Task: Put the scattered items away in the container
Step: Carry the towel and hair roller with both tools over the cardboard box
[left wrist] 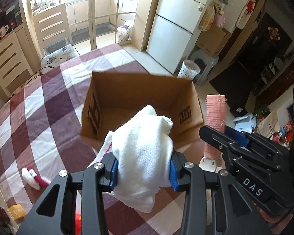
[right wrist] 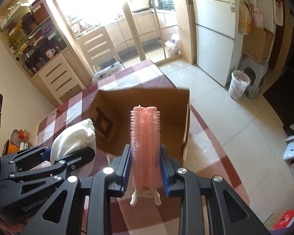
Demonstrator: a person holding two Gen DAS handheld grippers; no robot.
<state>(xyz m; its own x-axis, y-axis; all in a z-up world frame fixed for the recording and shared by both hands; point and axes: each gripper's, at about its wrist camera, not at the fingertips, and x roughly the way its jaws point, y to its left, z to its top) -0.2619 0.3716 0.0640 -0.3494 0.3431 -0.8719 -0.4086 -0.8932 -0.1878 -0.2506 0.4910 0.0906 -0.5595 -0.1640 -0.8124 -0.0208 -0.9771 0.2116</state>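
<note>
While both grippers hang above the checked tablecloth point(left wrist: 54, 101), each one carries an item. The left gripper point(left wrist: 144, 171) is clenched on a bunched white cloth point(left wrist: 145, 148); its blue pads point(left wrist: 114, 173) press into the cloth from both sides, and loose folds spill above and below them. The right gripper point(right wrist: 146, 168) grips a pink bristled roller clip point(right wrist: 145, 143), which stands upright between the blue pads point(right wrist: 127, 168), with its cream hinge end point(right wrist: 145, 194) pointing back toward the camera.

An open cardboard box point(left wrist: 139, 90) sits on the tablecloth just beyond both grippers, near the table's right edge. Its opening faces up and toward the cameras, and the visible interior holds nothing. From the left wrist view, the cloth overlaps the box's near rim. From the right wrist view, the roller clip's tip lines up with the box opening.

A small red-and-white item point(left wrist: 32, 177) lies on the tablecloth to the left of the left gripper, well apart from the box. A yellow packet point(left wrist: 16, 210) lies nearer the table's edge.
</note>
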